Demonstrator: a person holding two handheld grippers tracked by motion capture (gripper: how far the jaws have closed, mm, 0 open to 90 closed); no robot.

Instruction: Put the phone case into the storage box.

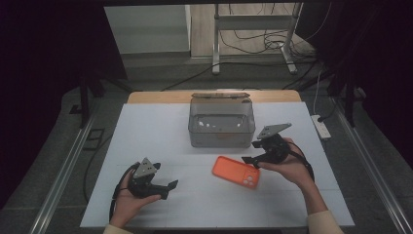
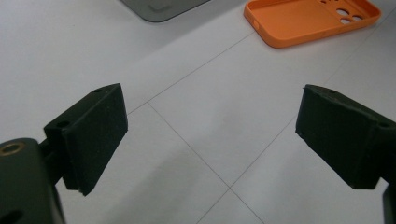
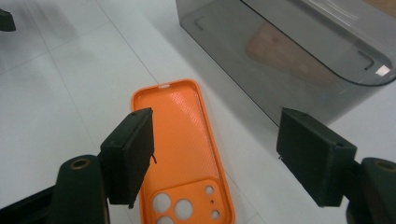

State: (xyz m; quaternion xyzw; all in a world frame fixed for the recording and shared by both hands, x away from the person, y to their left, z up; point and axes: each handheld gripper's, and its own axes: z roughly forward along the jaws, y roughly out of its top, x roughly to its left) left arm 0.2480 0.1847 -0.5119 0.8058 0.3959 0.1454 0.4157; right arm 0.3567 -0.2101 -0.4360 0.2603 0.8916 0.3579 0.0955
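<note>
The left gripper (image 1: 168,189) hovers nearest, jaws wide and empty. Beyond it, an orange phone case (image 1: 235,171) lies hollow side up on the white counter (image 1: 156,131), beneath the right gripper's (image 1: 249,160) wide jaws. Farthest, a grey translucent box (image 1: 221,121); contents unclear.

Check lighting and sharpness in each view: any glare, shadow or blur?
High view: white table bright, surroundings dark, image soft. Left gripper view: case slightly soft, jaw shadows faint on the table. Right gripper view: case sharp, reflections on the grey box, near jaws a bit blurred.
</note>
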